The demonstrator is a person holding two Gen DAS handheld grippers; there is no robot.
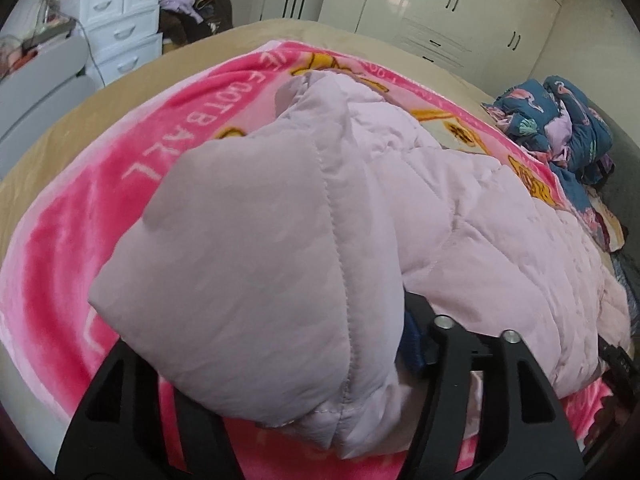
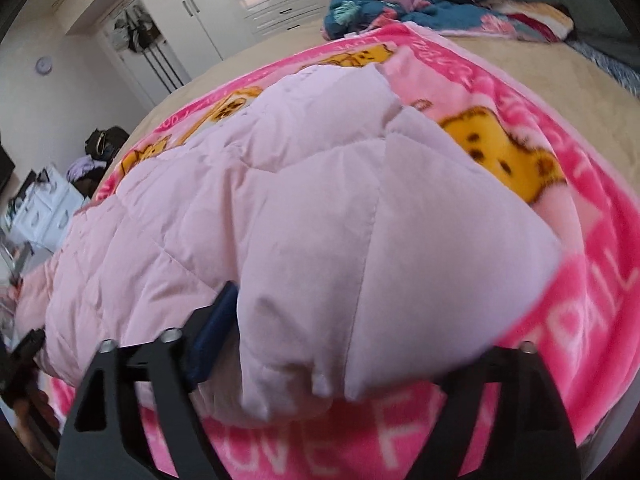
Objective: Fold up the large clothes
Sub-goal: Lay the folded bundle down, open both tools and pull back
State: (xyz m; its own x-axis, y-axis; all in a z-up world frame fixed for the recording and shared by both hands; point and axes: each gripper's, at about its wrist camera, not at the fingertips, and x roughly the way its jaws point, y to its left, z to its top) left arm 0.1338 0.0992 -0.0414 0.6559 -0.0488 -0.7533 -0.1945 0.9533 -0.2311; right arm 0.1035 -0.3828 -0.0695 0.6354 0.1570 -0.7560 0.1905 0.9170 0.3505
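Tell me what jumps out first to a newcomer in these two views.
A puffy pale pink quilted jacket fills both views, lying on a hot pink cartoon blanket spread over the bed. A jacket corner bulges between each tool's fingers, left tool and right tool. A blue patterned clothes heap sits at the far edge.

A: Left view: pale pink quilted jacket (image 1: 460, 216) lies on the pink blanket (image 1: 72, 240) covering the bed (image 1: 60, 120).

B: Left tongs (image 1: 276, 380)?

A: Jaws apart, a jacket fold bulging between them. Blue patterned clothes (image 1: 556, 120) piled far right.
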